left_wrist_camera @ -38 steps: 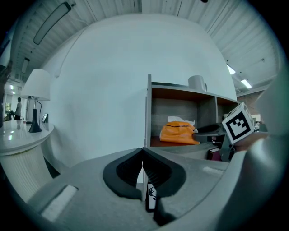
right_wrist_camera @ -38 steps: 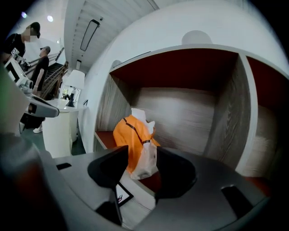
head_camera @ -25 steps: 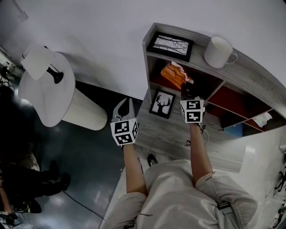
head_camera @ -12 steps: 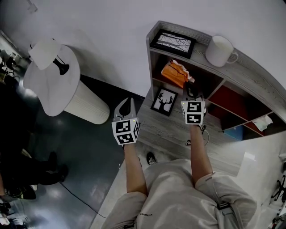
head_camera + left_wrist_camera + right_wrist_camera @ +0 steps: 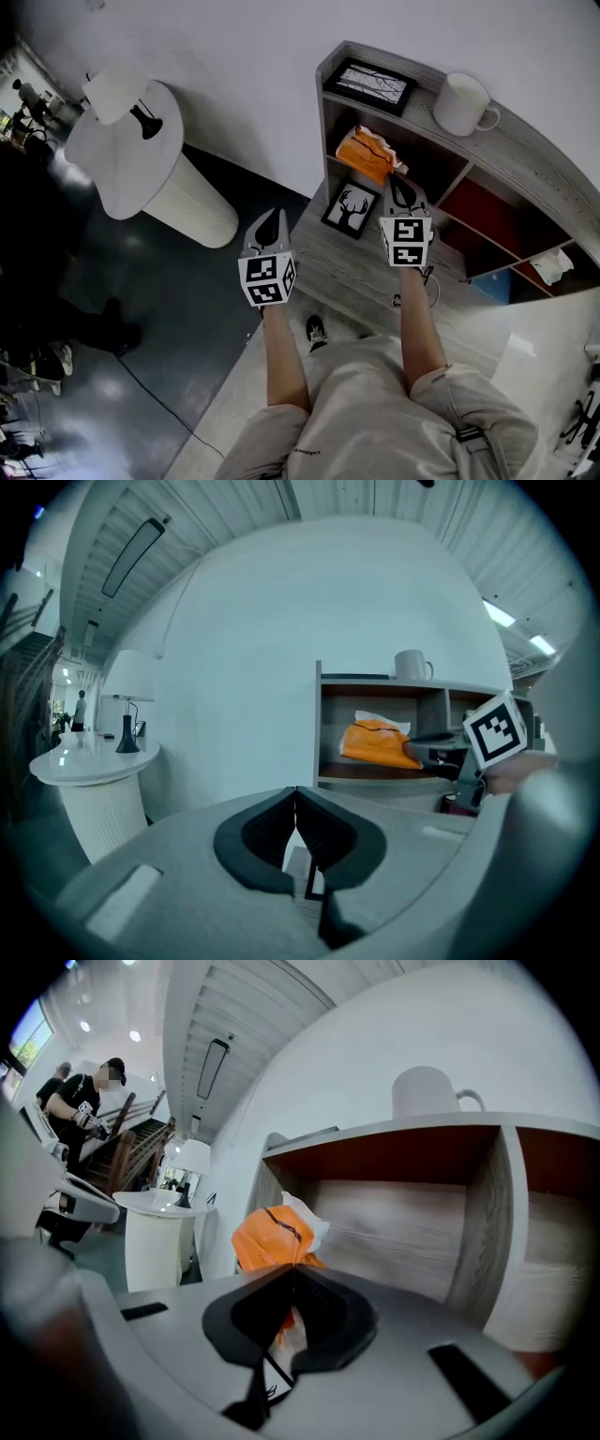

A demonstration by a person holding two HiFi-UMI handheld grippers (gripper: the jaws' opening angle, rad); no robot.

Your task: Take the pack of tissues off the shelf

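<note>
Right gripper point(image 5: 400, 182): reaching into the upper left compartment of the shelf point(image 5: 525, 157), jaws pressed together on the near corner of the orange pack of tissues point(image 5: 367, 153), a fold of wrapper pinched between the pads. Seen from the right gripper view too: jaws closed, orange film caught at the tips, white tissue poking from the top. Left gripper point(image 5: 270, 217): jaws together on nothing, held off the shelf's left end, well apart from the pack. Grasp judged made; pack not yet out of its compartment, under the mug point(image 5: 461, 103) on the top board. Cannot tell whether raised off the board. Left to do: drawing the pack out past the front edge and clear of the shelf.
</note>
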